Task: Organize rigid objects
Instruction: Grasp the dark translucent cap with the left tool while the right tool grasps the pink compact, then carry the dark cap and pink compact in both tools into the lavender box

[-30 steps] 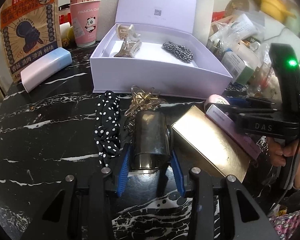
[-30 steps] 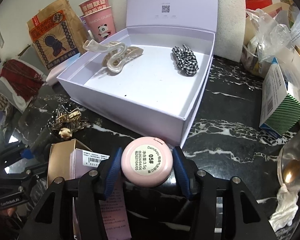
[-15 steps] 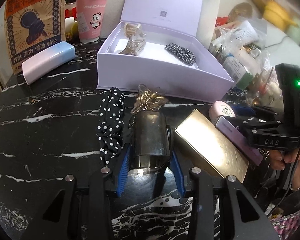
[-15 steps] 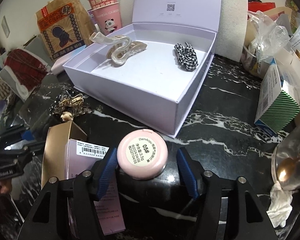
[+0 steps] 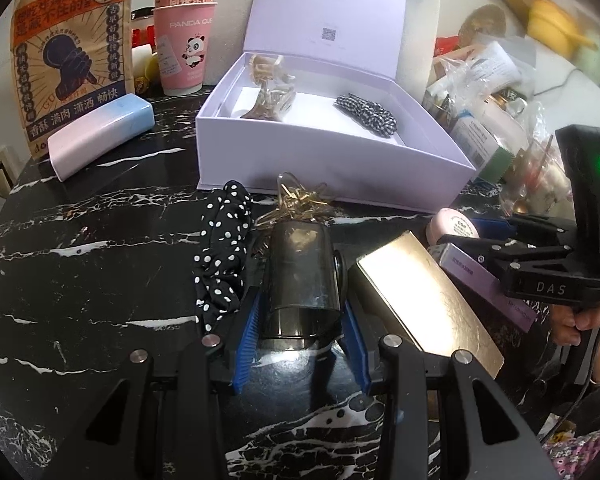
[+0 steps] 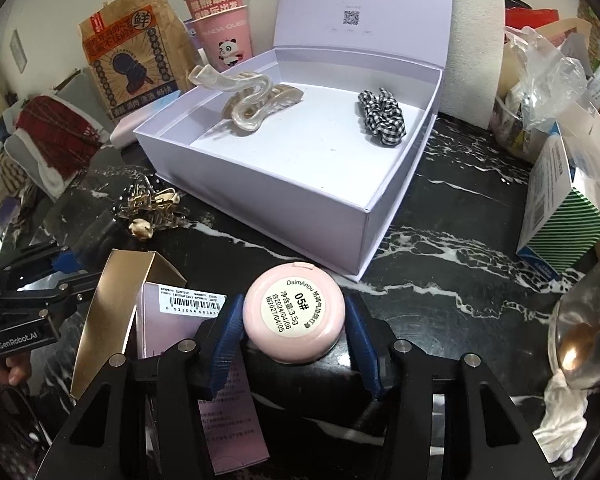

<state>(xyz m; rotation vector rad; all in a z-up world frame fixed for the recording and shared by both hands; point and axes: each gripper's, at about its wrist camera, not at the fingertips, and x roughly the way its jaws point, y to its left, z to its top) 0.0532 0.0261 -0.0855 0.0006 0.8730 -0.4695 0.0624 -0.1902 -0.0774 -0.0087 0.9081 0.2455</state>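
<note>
Right tongs, parted half a second ago, now touch both sides of the pink compact; left tongs stay clamped on the dark tin, so both look ready for the box.

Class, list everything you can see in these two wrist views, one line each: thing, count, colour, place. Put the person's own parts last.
Gift box: 1, lilac, lid open, mid-table.
Hair claw: 1, pearly beige, inside box, left.
Checked scrunchie: 1, black-white, inside box, right.
Dotted scrunchie: 1, black, white dots, before box.
Metal clips: heap, gold, before box.
Dark case: 1, dark metallic, between left tongs.
Compact: 1, pink, between right tongs.
Gold carton: 1, gold, right of case.
Paper cups: 2 stacked, pink, behind box.
Snack bag: 1, brown-orange, back left.
Table: 1, black marble.
Left tongs: 1, black, blue pads.
Right tongs: 1, black, blue pads.
</note>
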